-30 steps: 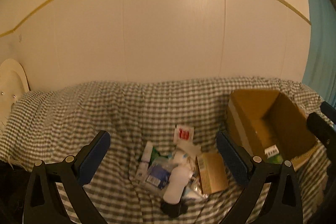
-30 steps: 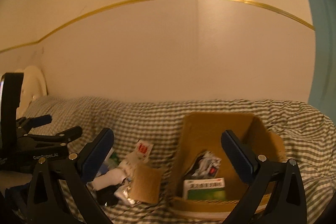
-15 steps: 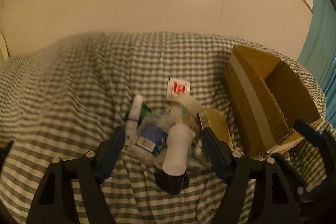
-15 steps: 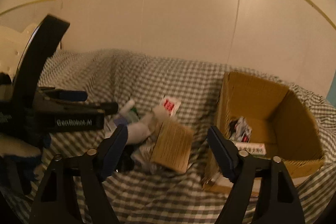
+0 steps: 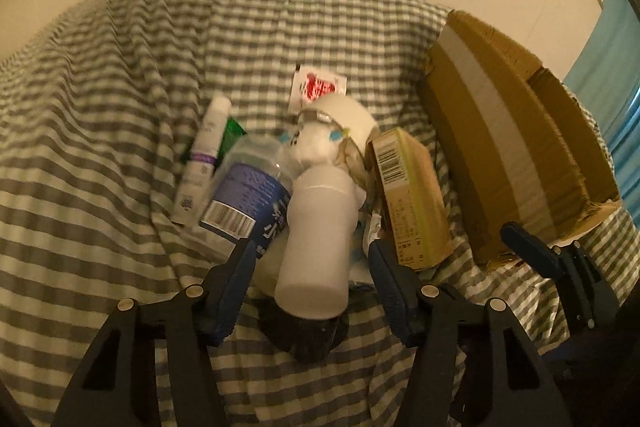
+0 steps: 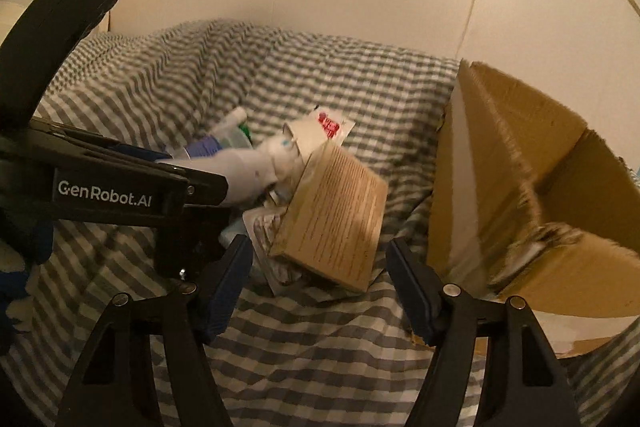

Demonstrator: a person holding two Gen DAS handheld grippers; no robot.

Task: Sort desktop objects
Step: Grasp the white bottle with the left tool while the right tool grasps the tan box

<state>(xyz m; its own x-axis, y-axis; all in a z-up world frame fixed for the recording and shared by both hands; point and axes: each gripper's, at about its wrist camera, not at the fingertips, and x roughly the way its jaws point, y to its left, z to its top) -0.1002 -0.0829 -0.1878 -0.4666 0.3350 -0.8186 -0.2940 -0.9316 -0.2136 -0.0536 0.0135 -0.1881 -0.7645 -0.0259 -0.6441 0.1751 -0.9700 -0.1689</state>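
Note:
A heap of small items lies on the checked cloth (image 5: 120,75). My left gripper (image 5: 314,287) is open and its jaws are closing, one on each side of a white bottle (image 5: 316,239) with a black cap (image 5: 308,331); gaps still show beside the bottle. Around it lie a blue-labelled bottle (image 5: 248,195), a white tube (image 5: 204,155) and a red-and-white sachet (image 5: 318,89). My right gripper (image 6: 320,291) is open, its jaws closing just in front of the near end of a tan carton (image 6: 332,215), without touching it. An open cardboard box (image 6: 520,187) stands at the right.
A pale wall rises behind the cloth. In the right wrist view the left gripper's black body (image 6: 120,187) fills the left side, close to the heap. In the left wrist view the right gripper's fingers (image 5: 532,251) show against the cardboard box (image 5: 500,155). A blue curtain (image 5: 616,67) hangs far right.
Both grippers have dropped toward the heap and tilted down, so the items loom larger. Both pairs of jaws have narrowed. The left now brackets the white bottle, the right faces the tan carton.

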